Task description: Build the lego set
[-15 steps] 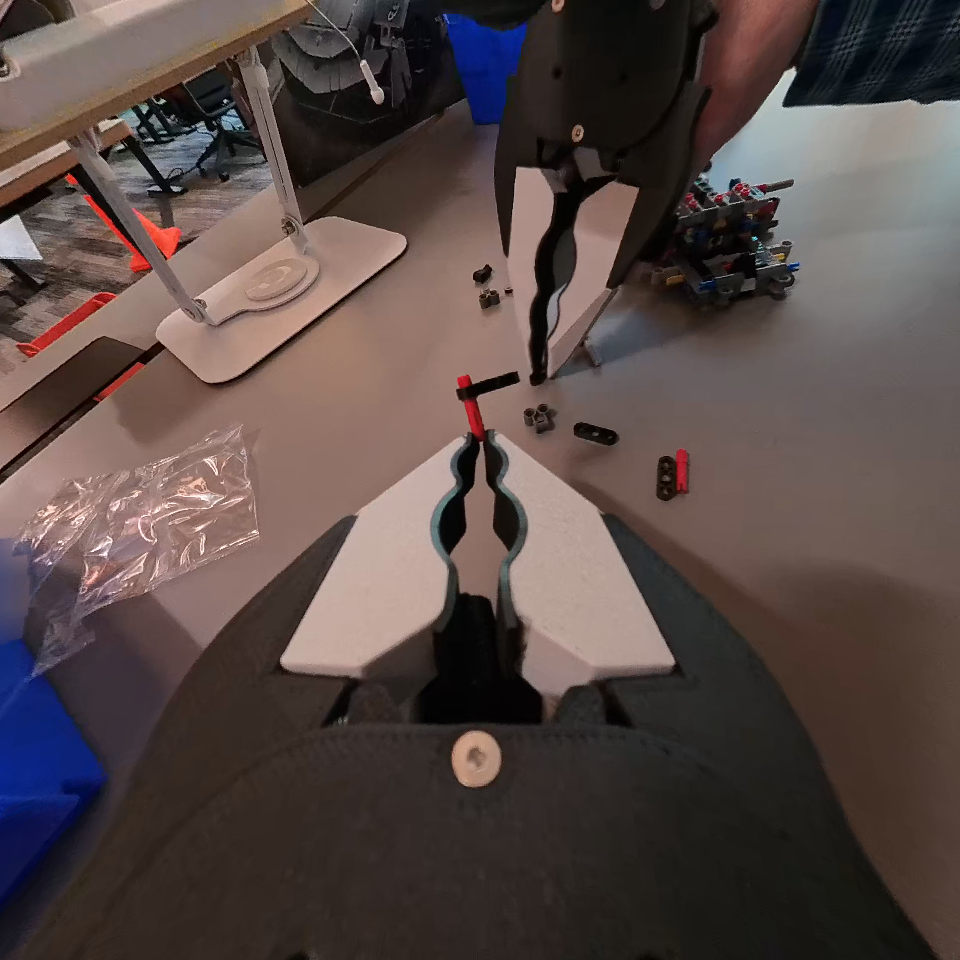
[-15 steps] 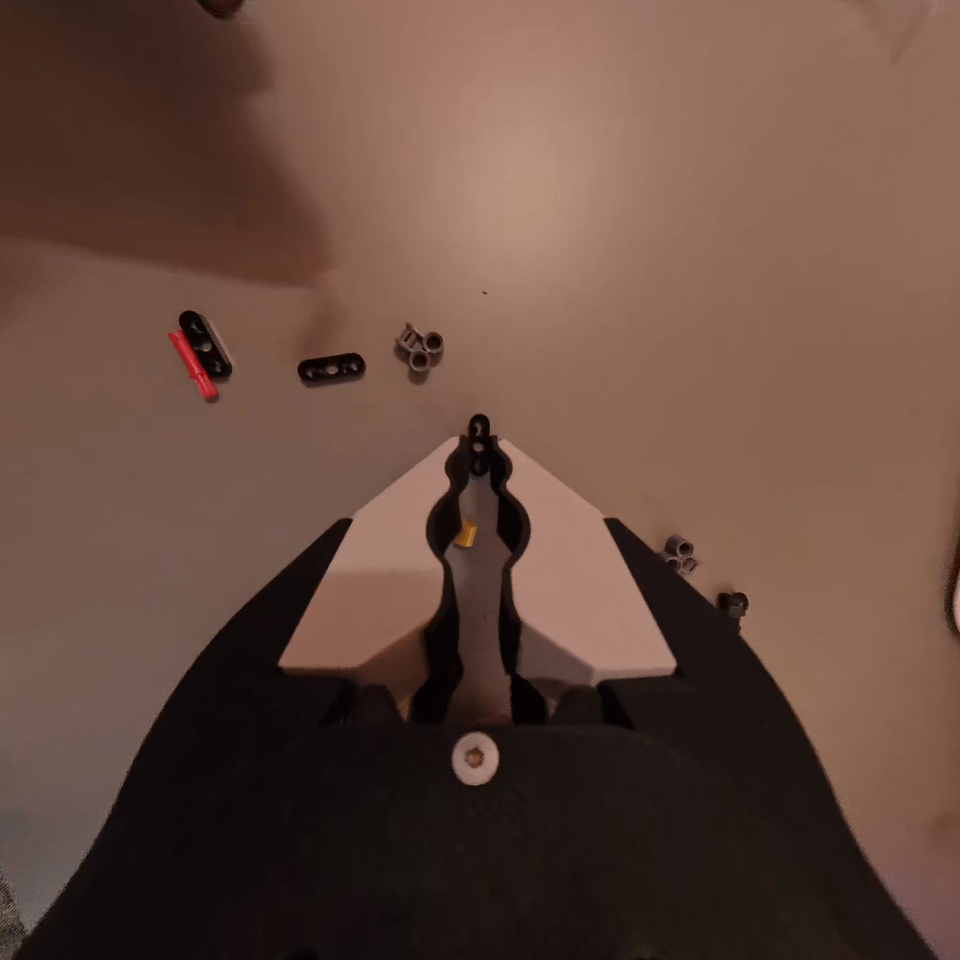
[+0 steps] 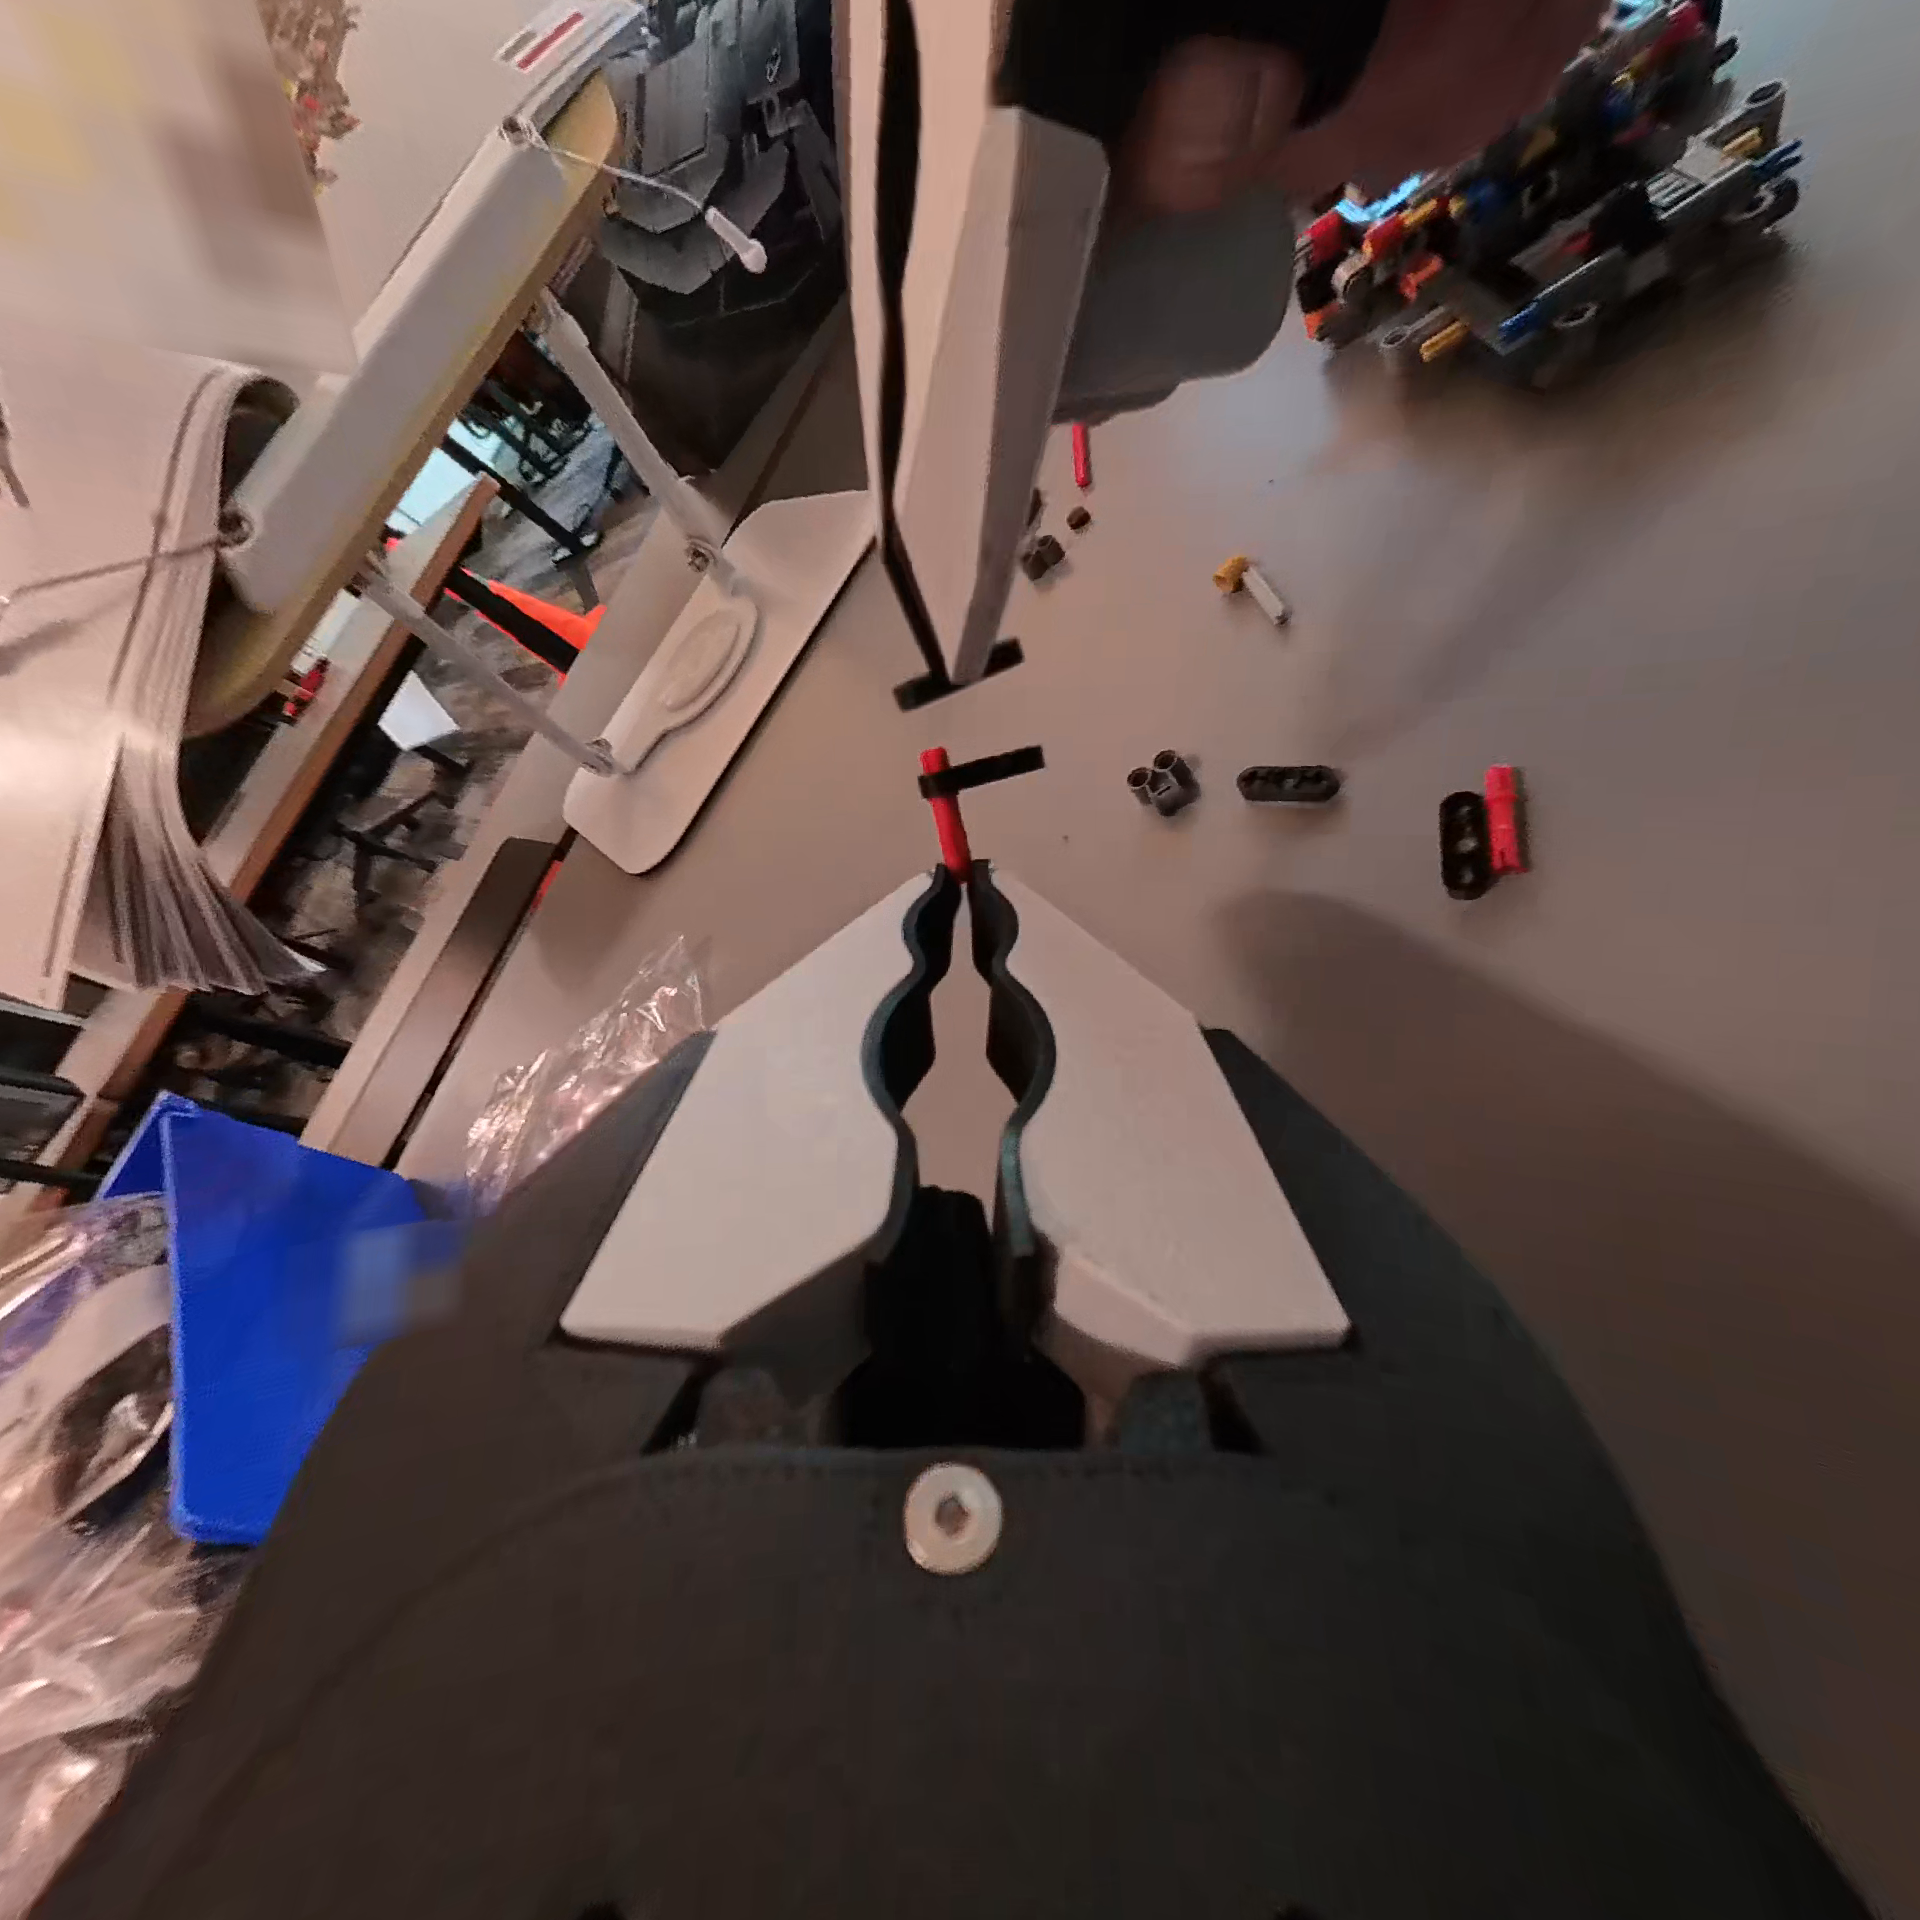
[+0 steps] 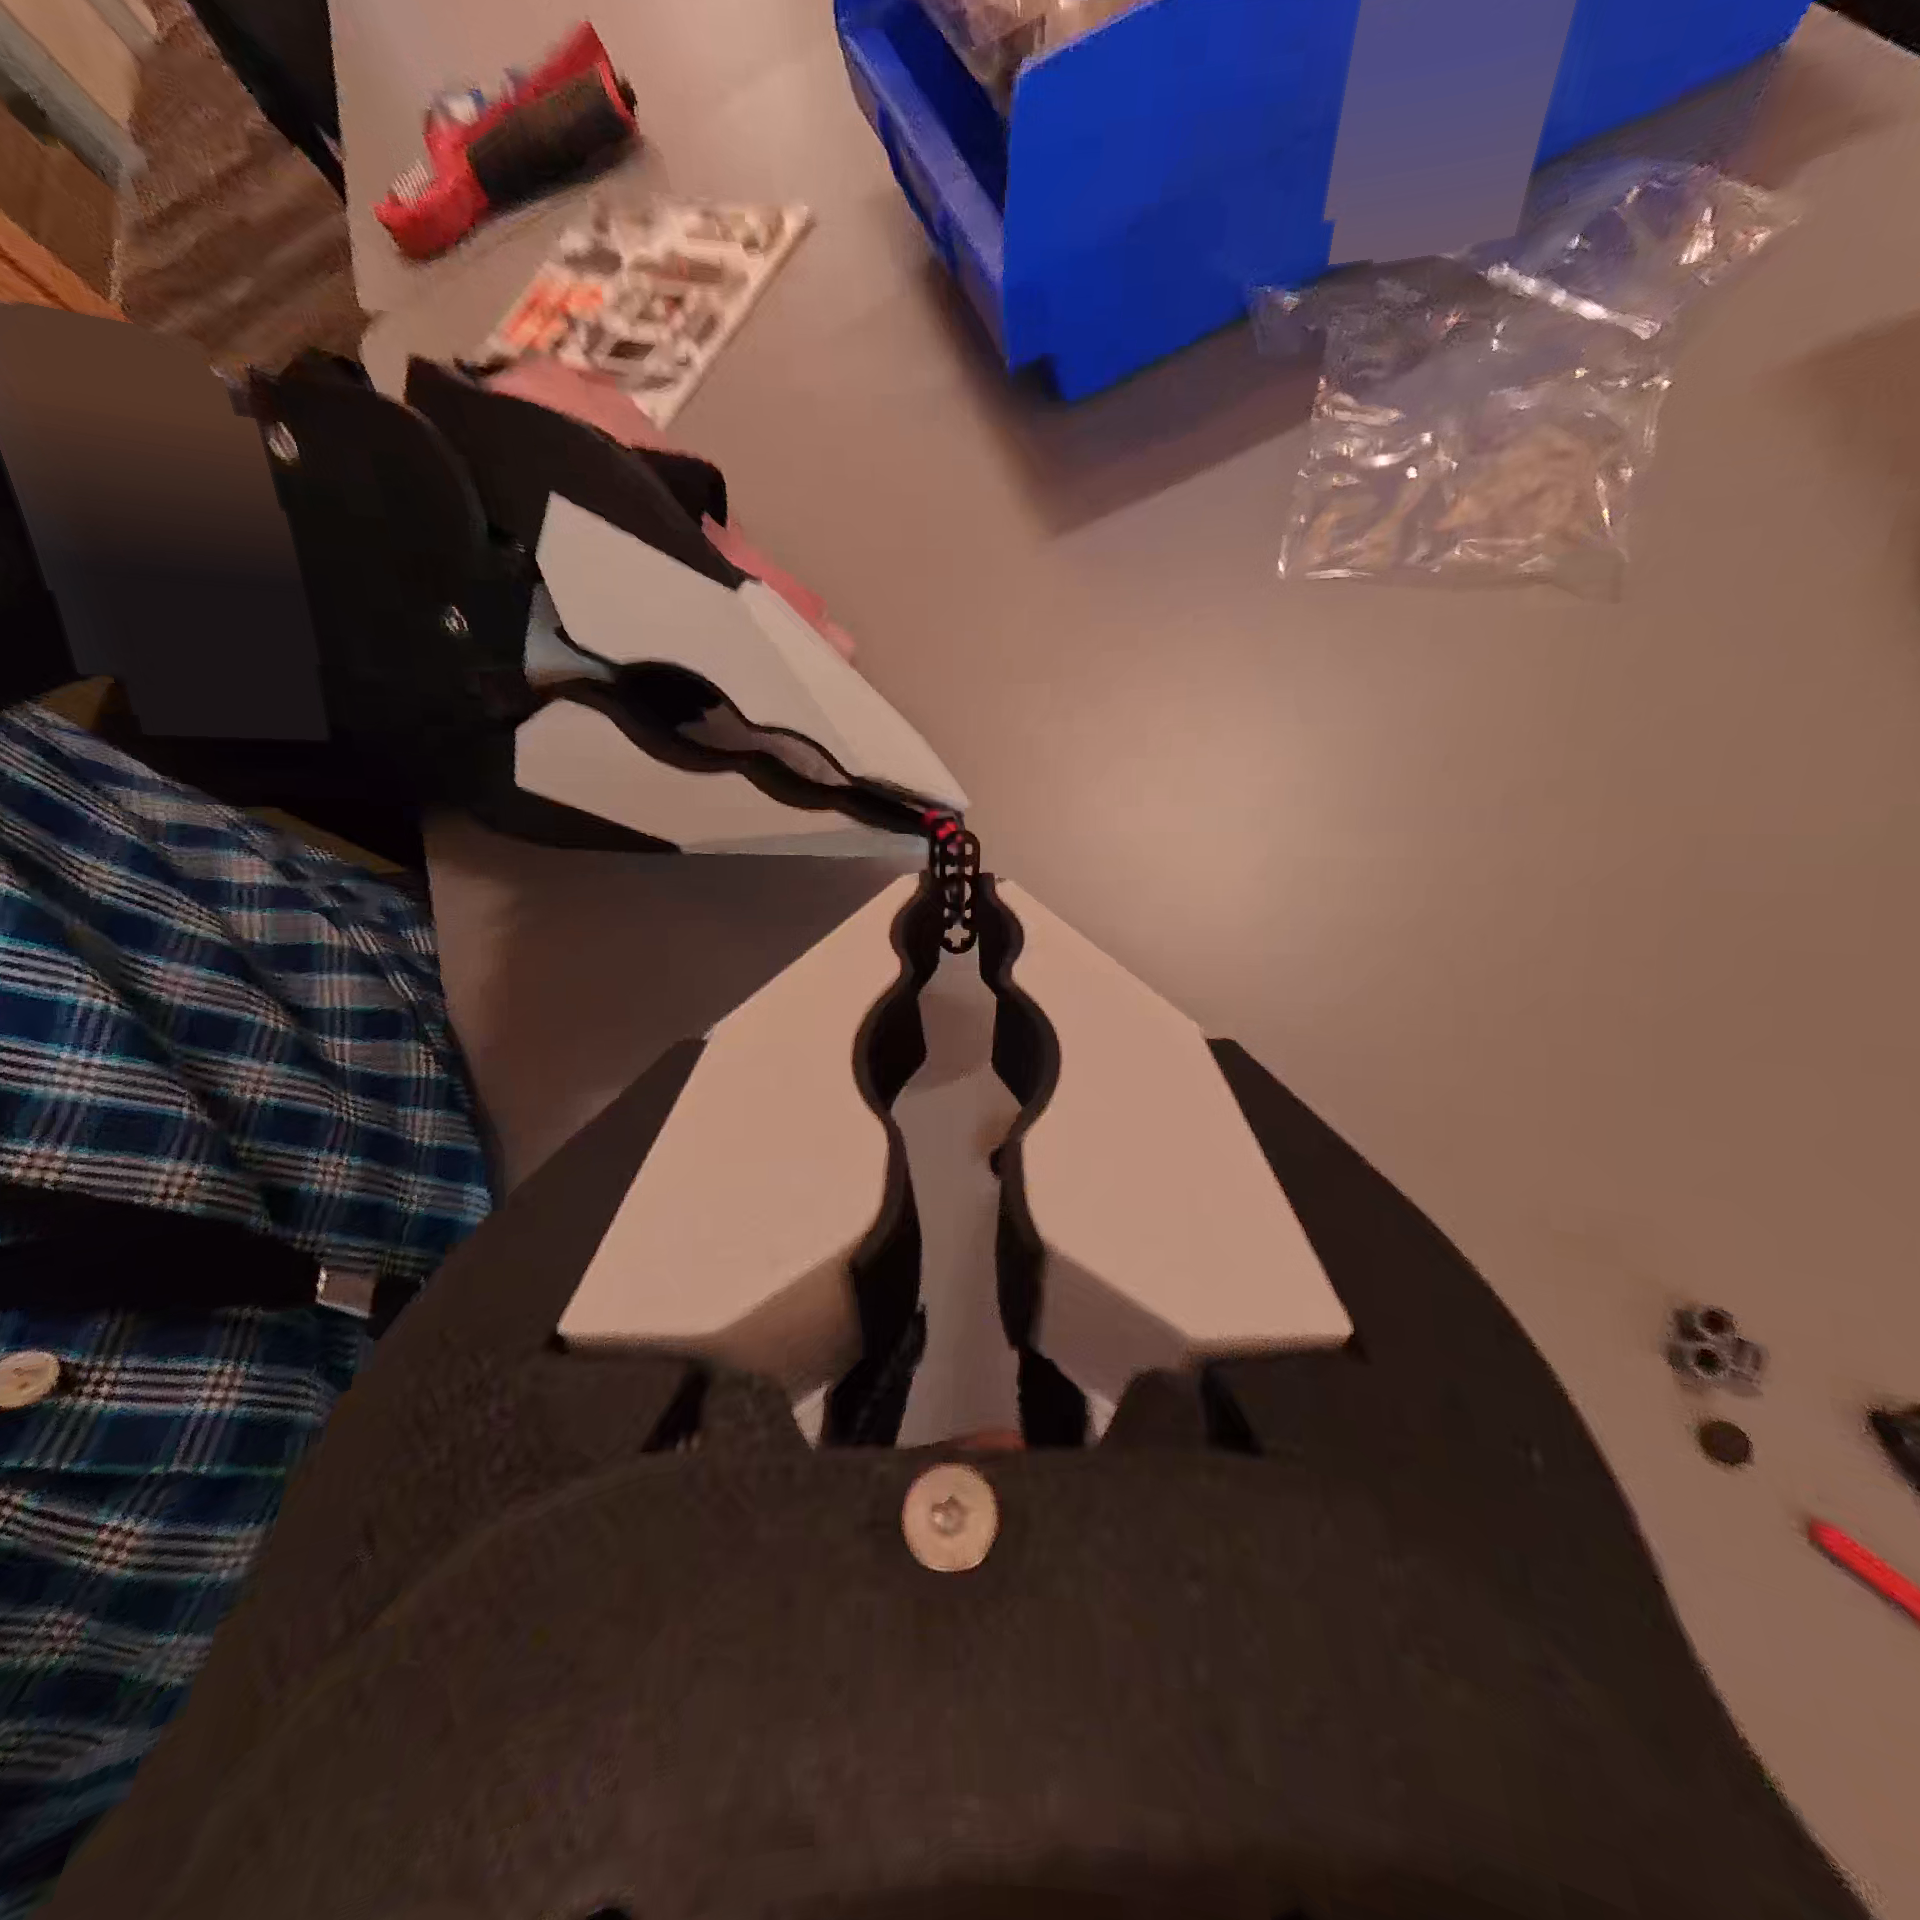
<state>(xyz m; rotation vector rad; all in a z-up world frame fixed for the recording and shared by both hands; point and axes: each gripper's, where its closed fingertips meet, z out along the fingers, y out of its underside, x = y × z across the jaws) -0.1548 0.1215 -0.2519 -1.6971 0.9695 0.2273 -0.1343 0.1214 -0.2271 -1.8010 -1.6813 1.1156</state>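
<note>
Grey tabletop (image 3: 1558, 1039), frame centre: left gripper (image 3: 961, 878) clamps red plastic axle (image 3: 948, 821) carrying one black beam; right gripper (image 4: 961, 883), now lifted, pinches second flat black beam (image 4: 956, 894) just above, ready for threading.

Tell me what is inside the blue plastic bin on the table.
In the right wrist view, the blue plastic bin holds crumpled clear plastic bags at its rim. Its front wall covers everything lower, so its remaining contents cannot be seen.
</note>
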